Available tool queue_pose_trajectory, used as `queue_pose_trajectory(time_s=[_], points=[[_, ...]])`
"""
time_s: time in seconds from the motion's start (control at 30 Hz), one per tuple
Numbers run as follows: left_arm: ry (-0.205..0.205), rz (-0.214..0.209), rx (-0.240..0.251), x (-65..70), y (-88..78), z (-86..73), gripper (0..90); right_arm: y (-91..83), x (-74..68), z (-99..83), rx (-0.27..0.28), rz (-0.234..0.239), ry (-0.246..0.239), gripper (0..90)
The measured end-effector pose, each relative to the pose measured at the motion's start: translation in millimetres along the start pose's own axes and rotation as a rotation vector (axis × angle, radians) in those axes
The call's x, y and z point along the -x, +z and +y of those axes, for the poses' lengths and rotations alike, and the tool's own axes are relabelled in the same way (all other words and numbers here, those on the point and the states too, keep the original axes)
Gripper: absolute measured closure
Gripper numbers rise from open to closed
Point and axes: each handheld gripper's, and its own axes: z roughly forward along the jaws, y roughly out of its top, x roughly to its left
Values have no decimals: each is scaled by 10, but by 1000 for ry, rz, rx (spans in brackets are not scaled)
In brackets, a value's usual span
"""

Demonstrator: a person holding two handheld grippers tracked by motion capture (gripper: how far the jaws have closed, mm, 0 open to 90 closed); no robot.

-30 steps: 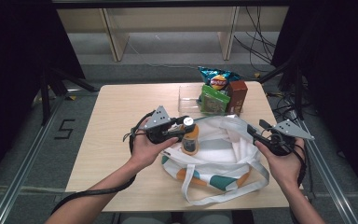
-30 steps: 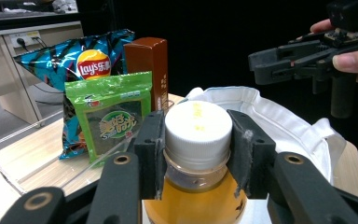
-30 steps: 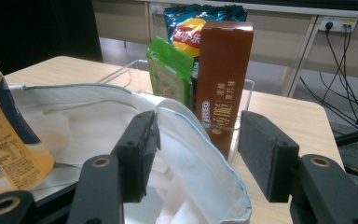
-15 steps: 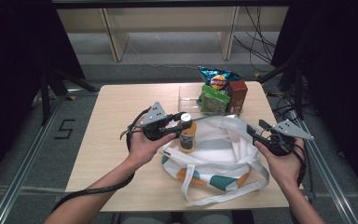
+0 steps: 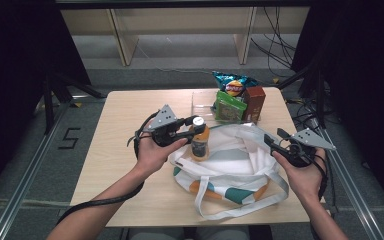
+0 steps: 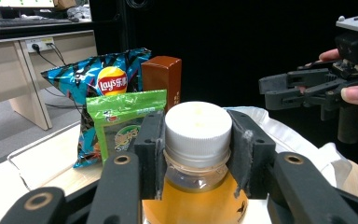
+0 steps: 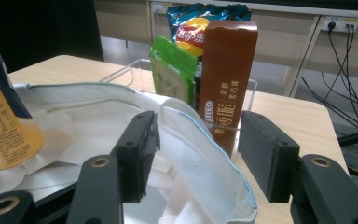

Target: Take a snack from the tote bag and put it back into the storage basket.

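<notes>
At centre frame the left gripper [image 5: 189, 129] pinches a juice bottle [image 5: 199, 142] by its neck over the tote bag [image 5: 230, 167] (mouth gaping). The right gripper [image 5: 271, 141], spread, straddles the bag's rim; upper right, a clear tray [image 5: 200, 105] holds a chips bag [image 5: 233, 85], green packet [image 5: 228, 106] and brown box [image 5: 254, 101].

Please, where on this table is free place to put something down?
The left part of the table is bare, from its left edge up to the left claw and the tote bag. The far right corner is crowded: chips bag, green packet, brown box.

Grey floor [image 5: 180, 65], pale wooden table [image 5: 125, 120], dark surroundings.
</notes>
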Motion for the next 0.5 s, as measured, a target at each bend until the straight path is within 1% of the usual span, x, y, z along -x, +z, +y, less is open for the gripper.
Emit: queue_pose_trajectory(time_s=[0.03,0.13,0.17,0.2,0.3,0.4,0.5], points=[[0,0,0,0,0,0,588,2,-8,-3,3,2,6,468],[5,5,-1,2,9,21,588,1,-4,-1,-1,0,2,468],[0,4,2,3,16,31,588,1,-22,0,-6,5,22,468],[1,3,3,1,18,36,588,-4,-25,0,-11,1,21,468],[2,5,7,-3,19,57,588,9,-21,-5,7,6,1,468],[8,7,10,-10,13,75,587,9,-24,-5,3,9,5,468],[2,10,17,-17,5,95,588,7,-25,-4,1,9,8,467]])
